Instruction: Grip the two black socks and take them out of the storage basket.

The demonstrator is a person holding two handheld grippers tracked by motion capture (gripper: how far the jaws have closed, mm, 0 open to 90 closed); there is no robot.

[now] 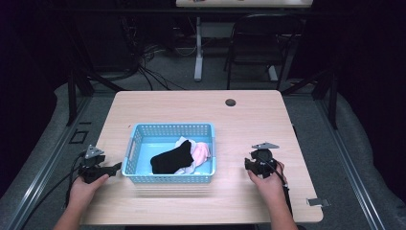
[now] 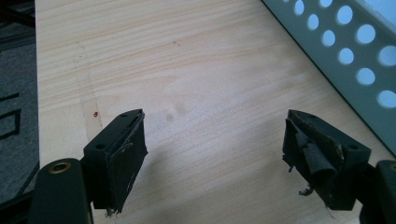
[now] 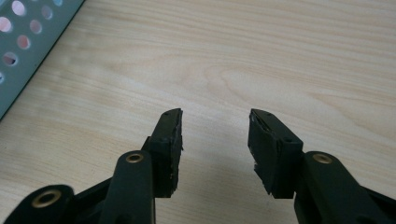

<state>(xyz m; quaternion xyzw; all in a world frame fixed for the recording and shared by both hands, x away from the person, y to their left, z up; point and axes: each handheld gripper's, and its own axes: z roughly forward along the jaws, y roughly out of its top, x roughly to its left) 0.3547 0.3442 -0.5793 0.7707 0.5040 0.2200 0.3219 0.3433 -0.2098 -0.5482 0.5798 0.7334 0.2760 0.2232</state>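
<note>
My left tool (image 1: pixel 114 167) rests on the bench (image 1: pixel 249 120), jaws spread, empty, pointing at the blue basket (image 1: pixel 136 139) just beside it. My right tool (image 1: pixel 250 165) sits well right, jaws parted, empty. In the basket, a black sock (image 1: pixel 171 160) lies diagonally over white and pink garments (image 1: pixel 201 152).

My left hand (image 1: pixel 85 190) holds the left gripper (image 1: pixel 114 167) low at my left side, its jaws spread wide apart with nothing between them, pads (image 2: pixel 125 154) worn and frayed. My right hand (image 1: pixel 268 183) grips the right gripper (image 1: pixel 250 164) at my right, jaws parted more narrowly, also empty. Both forearms reach in from the bottom edge, well apart.
</note>
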